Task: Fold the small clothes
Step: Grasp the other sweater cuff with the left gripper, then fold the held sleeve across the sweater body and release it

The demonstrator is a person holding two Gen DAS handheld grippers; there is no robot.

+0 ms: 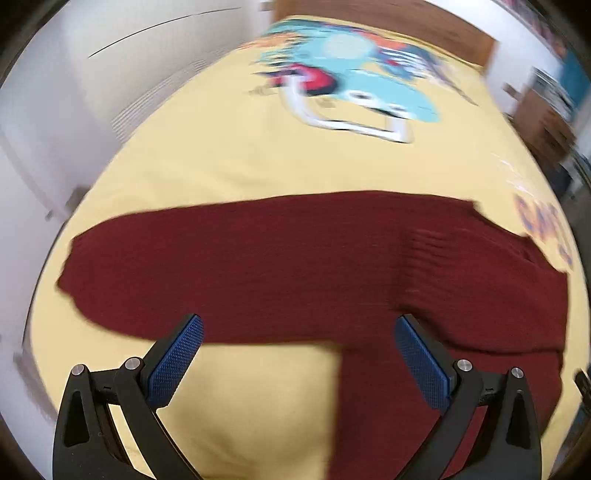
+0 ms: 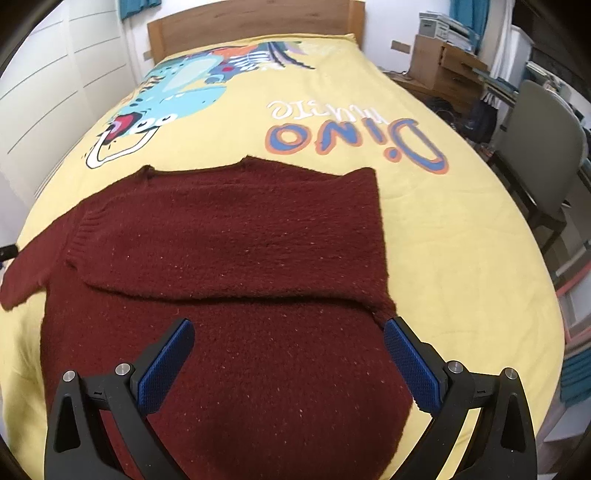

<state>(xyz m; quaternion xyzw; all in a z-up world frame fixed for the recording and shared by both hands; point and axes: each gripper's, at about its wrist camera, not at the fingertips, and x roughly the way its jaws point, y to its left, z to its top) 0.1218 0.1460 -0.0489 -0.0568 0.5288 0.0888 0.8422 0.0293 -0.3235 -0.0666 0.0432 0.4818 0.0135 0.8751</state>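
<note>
A dark red knitted sweater (image 2: 229, 258) lies spread flat on a bed covered with a pale yellow bedspread (image 2: 461, 240); the sweater sits on the near half of the bed, its lower body closest to the cameras. In the right wrist view one sleeve is folded across the chest, its ribbed cuff (image 2: 79, 236) resting near the left side of the garment, and a fold line runs across the sweater below it; the other sleeve (image 2: 22, 273) sticks out to the left onto the yellow cloth. The right tool (image 2: 288, 334) hovers over the sweater's lower part with its two black fingers and blue textured pads (image 2: 166, 365) spread wide, pinching nothing; the right-hand pad sits just beside the sweater's right edge.

The left wrist view is blurred; there the sweater (image 1: 295, 266) stretches across the frame as a wide band, with part of it running down toward the bottom right. The left tool (image 1: 299, 328) is likewise spread wide with nothing between its blue pads (image 1: 173, 365), its fingertips near the band's lower edge; whether they touch the knit cannot be told.

The bedspread carries a turquoise cartoon dinosaur print (image 2: 177, 88) and large blue and orange lettering (image 2: 354, 142); a wooden headboard (image 2: 255, 22) stands at the far end; a grey chair (image 2: 543, 147) and cardboard boxes (image 2: 439, 66) stand to the right of the bed; white panelled doors (image 2: 55, 85) line the left.
</note>
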